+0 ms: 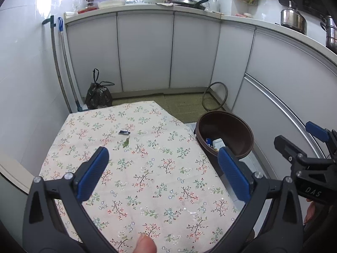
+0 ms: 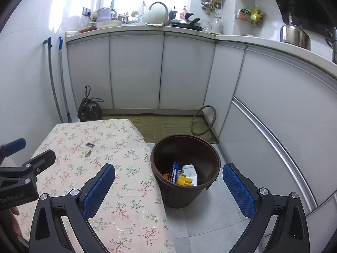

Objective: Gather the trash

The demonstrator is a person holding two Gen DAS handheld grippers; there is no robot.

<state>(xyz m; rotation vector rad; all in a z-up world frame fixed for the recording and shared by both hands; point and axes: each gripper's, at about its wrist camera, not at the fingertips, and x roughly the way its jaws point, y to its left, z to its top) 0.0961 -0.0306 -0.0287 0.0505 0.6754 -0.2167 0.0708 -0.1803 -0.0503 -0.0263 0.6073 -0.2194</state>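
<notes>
A: Gripper state?
B: Left gripper spread wide over the bench, nothing between the pads. Right gripper also wide, empty, above the trash bin.
A: Trash?
B: Cartons and wrappers in the bin. Dark scrap and green leaf bit on the bench, 11 o'clock of the left gripper.

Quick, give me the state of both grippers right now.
Left gripper: open, nothing between its blue pads, above the floral tablecloth.
Right gripper: open wide, empty, above the brown plastic trash bin.
</notes>
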